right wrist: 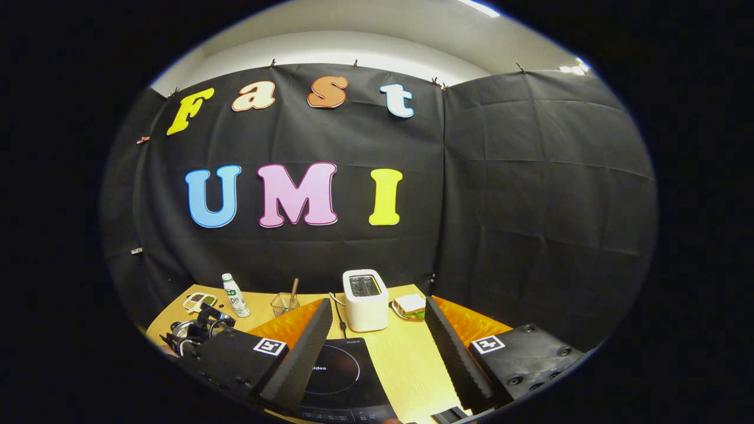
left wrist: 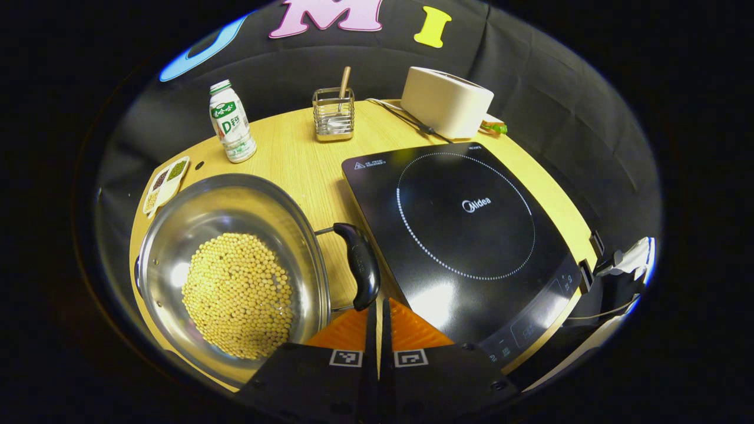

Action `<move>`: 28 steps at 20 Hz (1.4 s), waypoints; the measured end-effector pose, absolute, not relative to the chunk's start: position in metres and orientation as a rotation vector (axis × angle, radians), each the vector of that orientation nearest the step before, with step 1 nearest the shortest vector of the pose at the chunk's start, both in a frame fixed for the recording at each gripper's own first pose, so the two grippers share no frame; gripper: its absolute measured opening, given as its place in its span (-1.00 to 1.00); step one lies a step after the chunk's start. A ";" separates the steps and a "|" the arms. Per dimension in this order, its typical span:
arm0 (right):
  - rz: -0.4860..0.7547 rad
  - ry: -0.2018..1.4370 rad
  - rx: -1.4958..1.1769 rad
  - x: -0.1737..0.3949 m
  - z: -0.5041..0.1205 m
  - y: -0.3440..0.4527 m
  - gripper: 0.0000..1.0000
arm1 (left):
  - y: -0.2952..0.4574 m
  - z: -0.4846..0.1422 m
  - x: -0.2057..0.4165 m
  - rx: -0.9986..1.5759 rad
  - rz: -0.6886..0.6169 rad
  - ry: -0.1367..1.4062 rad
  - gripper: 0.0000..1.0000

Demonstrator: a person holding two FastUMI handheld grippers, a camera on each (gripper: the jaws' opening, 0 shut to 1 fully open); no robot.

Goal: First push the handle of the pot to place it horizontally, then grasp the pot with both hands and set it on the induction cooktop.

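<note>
a: presently, item one: round stainless steel pot [left wrist: 230,265] holding yellow soybeans [left wrist: 238,294], standing on the pale wooden table [left wrist: 294,159] just beside the black glass induction cooktop [left wrist: 465,229], not on it. status?

b: lift not yet done. the pot's black curved handle [left wrist: 360,266] lies in the gap between pot and cooktop; whether it counts as horizontal is a judgement call, though it looks roughly flat. the left gripper [left wrist: 379,306] has its fingers pressed together, tips touching or just beside the handle's near end, gripping nothing.

a: item two: the right gripper [right wrist: 377,335]?

b: fingers spread wide, held above the cooktop, well apart from the pot. the two-handed grasp and the placing are left.

a: obscured?

b: the pot's near rim is cut off by the left gripper's body; its far-side handle is barely visible. exact contact with the handle is hard to tell.
</note>
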State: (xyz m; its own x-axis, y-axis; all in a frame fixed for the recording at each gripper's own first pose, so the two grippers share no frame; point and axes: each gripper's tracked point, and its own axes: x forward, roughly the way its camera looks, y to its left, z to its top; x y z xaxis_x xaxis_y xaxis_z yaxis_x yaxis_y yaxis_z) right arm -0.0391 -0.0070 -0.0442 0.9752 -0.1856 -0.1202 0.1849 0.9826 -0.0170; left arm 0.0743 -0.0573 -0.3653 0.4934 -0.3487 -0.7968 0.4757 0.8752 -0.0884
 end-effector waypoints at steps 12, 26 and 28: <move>-0.135 0.166 -0.012 -0.037 -0.058 0.008 0.96 | -0.070 -0.345 0.086 0.094 -0.508 0.871 -0.89; 0.201 0.556 0.081 0.012 -0.167 0.170 0.97 | 0.099 -0.204 0.074 -0.050 -0.285 0.460 0.97; 0.256 0.590 0.096 0.019 -0.177 0.200 0.97 | 0.132 -0.212 0.078 -0.077 -0.232 0.473 0.91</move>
State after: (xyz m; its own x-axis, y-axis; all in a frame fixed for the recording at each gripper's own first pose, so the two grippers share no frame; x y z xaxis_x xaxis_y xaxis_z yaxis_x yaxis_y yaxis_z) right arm 0.0186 0.1998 -0.1766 0.8003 0.2654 -0.5376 -0.2107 0.9640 0.1622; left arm 0.0785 0.1320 -0.2116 0.8648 -0.2386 -0.4419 0.2031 0.9709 -0.1268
